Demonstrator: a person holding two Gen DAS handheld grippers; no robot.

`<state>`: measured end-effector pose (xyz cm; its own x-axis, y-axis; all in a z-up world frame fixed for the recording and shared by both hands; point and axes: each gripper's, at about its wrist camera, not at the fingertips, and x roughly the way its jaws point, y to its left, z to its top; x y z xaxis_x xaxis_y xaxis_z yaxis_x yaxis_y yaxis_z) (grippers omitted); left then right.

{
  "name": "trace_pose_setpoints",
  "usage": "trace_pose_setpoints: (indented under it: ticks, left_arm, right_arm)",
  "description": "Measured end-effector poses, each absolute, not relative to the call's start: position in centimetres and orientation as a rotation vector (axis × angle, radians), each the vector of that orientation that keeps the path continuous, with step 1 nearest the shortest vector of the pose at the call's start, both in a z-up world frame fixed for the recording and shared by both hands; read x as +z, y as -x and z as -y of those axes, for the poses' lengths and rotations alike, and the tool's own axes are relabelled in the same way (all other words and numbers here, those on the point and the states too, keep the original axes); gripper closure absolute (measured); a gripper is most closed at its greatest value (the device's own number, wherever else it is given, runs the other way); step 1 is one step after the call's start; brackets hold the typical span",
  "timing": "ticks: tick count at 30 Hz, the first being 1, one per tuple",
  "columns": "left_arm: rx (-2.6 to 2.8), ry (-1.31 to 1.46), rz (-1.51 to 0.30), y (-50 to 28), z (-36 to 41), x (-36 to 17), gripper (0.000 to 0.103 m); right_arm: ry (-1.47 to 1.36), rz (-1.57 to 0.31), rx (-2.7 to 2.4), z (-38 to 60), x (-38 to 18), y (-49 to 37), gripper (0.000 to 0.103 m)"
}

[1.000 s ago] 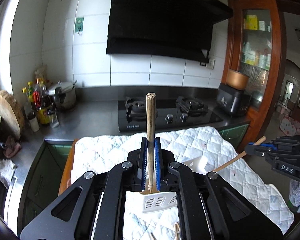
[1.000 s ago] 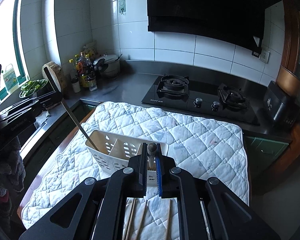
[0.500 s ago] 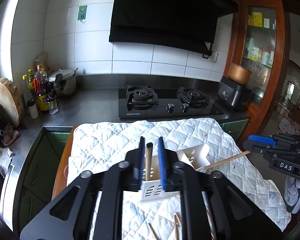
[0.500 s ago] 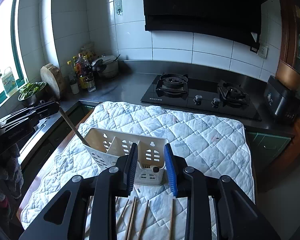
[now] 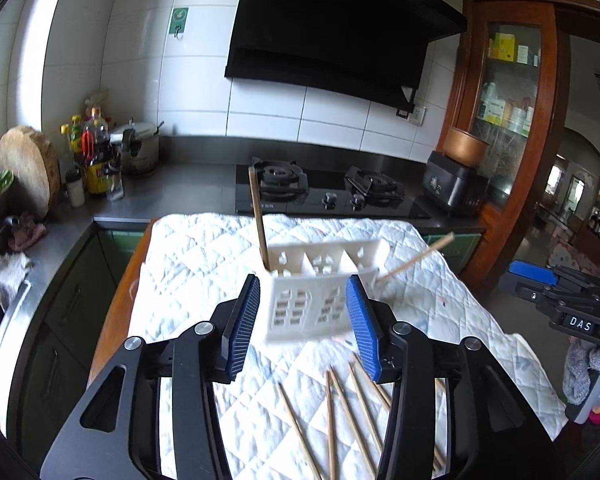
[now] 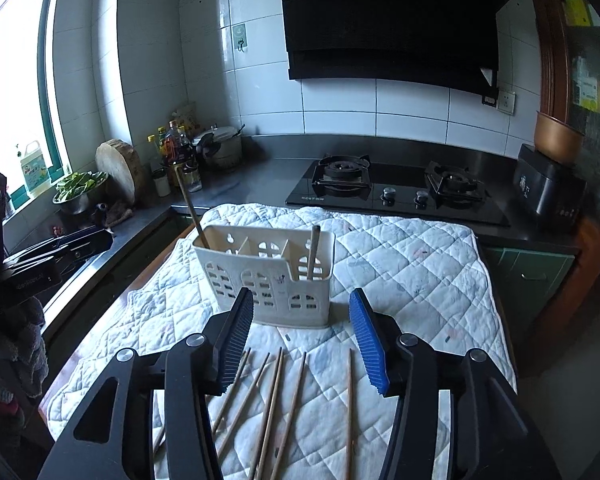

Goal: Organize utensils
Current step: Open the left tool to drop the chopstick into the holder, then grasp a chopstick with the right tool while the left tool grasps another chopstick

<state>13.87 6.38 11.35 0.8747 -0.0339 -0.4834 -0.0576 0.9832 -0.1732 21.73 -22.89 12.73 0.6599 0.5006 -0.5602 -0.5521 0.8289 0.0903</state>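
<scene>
A white slotted utensil holder (image 5: 312, 288) (image 6: 266, 276) stands on the quilted white cloth (image 5: 204, 264) (image 6: 412, 272). One chopstick (image 5: 258, 220) (image 6: 192, 210) leans in its left compartment, another (image 5: 414, 258) (image 6: 313, 254) in its right one. Several loose chopsticks (image 5: 340, 412) (image 6: 276, 400) lie on the cloth in front of the holder. My left gripper (image 5: 304, 322) is open and empty, just in front of the holder. My right gripper (image 6: 302, 338) is open and empty, above the loose chopsticks. Each gripper shows at the edge of the other's view.
A black gas hob (image 6: 392, 192) sits behind the cloth on the steel counter. Bottles, a pot and a round wooden board (image 6: 120, 172) stand at the back left. A black appliance (image 6: 548, 196) stands at the right. The cloth's right edge drops off to the floor.
Both grippers have opened and let go of their chopsticks, which now stand in the holder. Both grippers have drawn back from it.
</scene>
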Motion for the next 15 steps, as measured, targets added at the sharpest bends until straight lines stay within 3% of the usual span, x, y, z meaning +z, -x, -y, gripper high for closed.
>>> trace_pose_setpoints:
  ticks: [7,15]
  left_arm:
    - [0.031,0.228,-0.567,-10.8,-5.8,5.8,0.047]
    - [0.069,0.304,-0.672,-8.7,-6.6,-0.1,0.045]
  right_arm:
    - [0.066,-0.663,0.548,25.8,6.6,-18.5,0.054]
    - [0.113,-0.735,0.489,27.4,-0.5,-15.8,0.054]
